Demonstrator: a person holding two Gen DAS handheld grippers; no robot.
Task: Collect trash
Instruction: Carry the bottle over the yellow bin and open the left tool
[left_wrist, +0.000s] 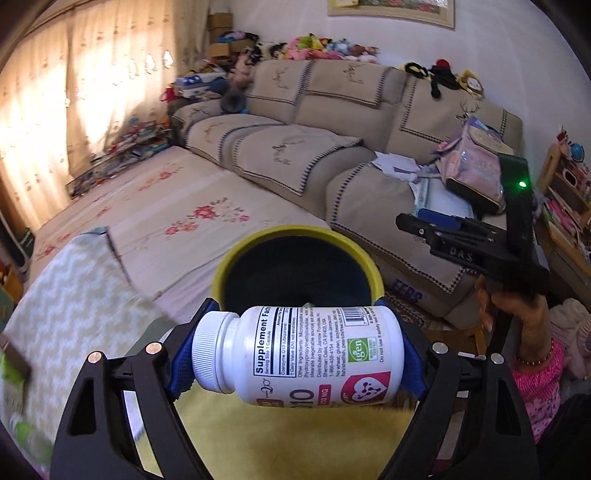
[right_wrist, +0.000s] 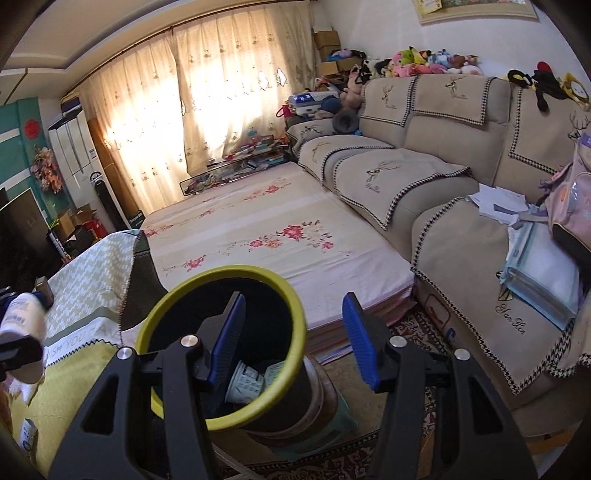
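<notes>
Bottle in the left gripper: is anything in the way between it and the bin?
Nothing visible. The bottle is held sideways in the left gripper just before the bin, whose mouth is open. The right gripper is open and empty.

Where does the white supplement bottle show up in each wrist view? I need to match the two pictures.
Left wrist: the bottle lies sideways at bottom centre, clamped in the left gripper, just in front of the bin's rim.
Right wrist: only its blurred end shows at the far left edge, left of the bin; the right gripper is open and empty.
Shared landmark: the yellow-rimmed bin.
</notes>
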